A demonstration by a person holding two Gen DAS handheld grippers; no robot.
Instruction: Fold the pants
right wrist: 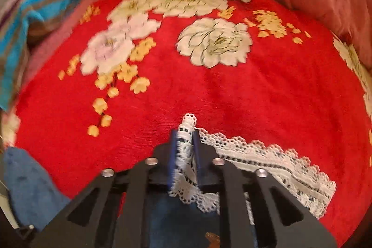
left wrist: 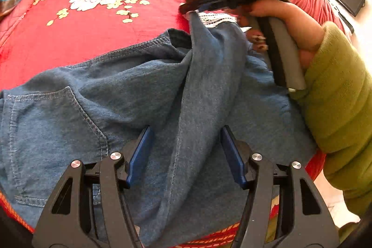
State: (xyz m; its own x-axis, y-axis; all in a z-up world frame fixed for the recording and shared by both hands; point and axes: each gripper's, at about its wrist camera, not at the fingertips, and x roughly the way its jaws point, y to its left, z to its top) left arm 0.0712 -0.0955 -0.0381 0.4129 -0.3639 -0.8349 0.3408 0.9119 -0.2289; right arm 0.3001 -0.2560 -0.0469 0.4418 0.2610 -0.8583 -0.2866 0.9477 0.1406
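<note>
I am holding my left gripper (left wrist: 186, 155) with its jaws spread wide over the denim pants (left wrist: 116, 97), which are lying rumpled on the red floral blanket (left wrist: 93, 38). My right gripper (right wrist: 184, 155) is clamping the white lace hem (right wrist: 267, 162) of a pant leg, lifting it above the blanket

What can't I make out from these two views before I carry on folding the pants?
- Left wrist: right gripper tips, motion-blurred.
- Left wrist: pants near end, hidden by left gripper and frame edge.
- Right wrist: denim under lace hem, hidden by right gripper.
</note>
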